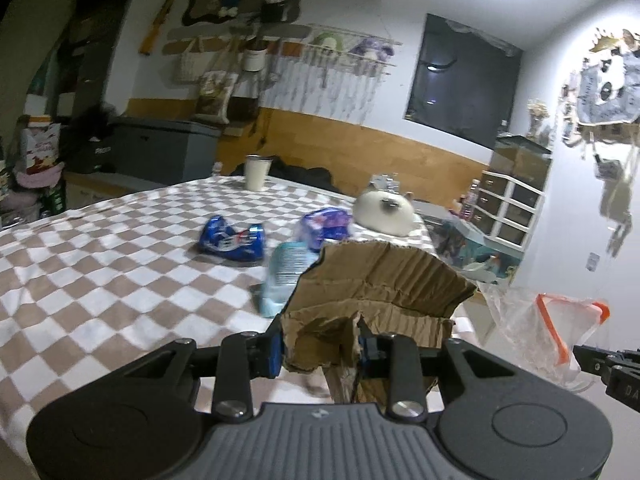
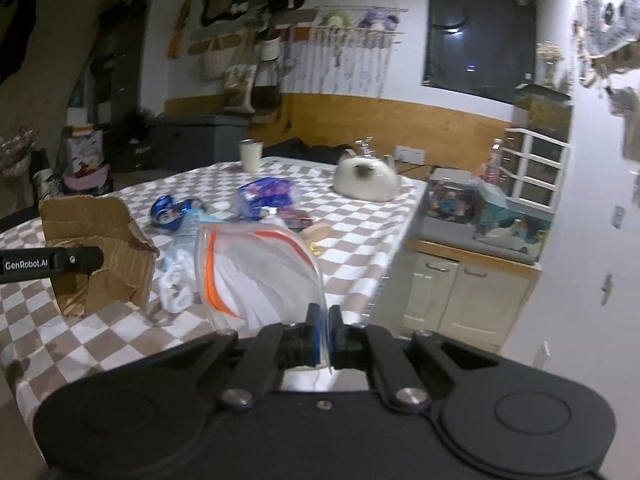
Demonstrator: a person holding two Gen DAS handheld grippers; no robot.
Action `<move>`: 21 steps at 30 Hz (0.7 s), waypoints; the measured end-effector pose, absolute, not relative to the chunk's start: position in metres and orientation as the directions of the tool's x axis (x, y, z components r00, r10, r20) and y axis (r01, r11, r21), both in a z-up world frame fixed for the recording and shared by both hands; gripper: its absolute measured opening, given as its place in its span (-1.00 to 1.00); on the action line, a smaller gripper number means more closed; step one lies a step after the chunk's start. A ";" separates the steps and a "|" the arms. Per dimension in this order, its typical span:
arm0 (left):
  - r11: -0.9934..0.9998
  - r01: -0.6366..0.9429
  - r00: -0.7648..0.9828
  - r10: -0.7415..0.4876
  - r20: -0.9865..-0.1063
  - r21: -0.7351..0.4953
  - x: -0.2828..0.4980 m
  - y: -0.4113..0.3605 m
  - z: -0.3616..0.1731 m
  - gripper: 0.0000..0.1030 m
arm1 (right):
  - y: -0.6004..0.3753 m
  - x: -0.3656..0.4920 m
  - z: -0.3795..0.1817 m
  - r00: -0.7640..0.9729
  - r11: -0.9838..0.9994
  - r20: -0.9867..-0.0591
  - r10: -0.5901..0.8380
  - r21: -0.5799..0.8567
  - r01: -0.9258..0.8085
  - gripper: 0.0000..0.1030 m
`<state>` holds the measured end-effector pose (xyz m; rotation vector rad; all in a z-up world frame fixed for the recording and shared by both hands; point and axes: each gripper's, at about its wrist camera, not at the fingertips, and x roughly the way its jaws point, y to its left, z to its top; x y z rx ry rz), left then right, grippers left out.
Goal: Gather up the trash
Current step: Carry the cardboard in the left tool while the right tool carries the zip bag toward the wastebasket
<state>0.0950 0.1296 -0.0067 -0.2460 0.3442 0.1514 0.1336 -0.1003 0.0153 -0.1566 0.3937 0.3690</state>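
- Left gripper (image 1: 320, 350): fingers narrow, clamped on the torn cardboard piece (image 1: 380, 280); piece stands up off the table (image 1: 100, 280), over its near edge.
- Right gripper (image 2: 324, 334): fingers pinched fully together on the lower edge of the clear zip bag (image 2: 256, 272); bag held up, orange strip running near-vertical, at the table's near right side.
- Remaining trash lies ahead of both: plastic bottle (image 1: 282, 272) just past the cardboard, long axis pointing away; blue wrapper (image 1: 232, 240) and purple packet (image 1: 324, 226) further in, mid-table.
- Judgement: left hand nearer the bottle; both full, so unload first.
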 end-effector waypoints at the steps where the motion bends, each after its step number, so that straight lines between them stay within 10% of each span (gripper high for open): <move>1: 0.961 -0.177 0.932 0.094 -0.351 -0.212 0.097 0.123 -0.006 -0.33 | -0.108 0.133 0.016 0.864 0.928 -0.398 0.309 -0.073 -0.366 -0.93; 21: 0.974 0.137 0.896 -0.199 -0.398 -0.179 0.167 -0.039 -0.006 -0.33 | -0.265 0.131 0.003 0.912 0.998 -0.407 0.059 0.021 -0.055 -0.93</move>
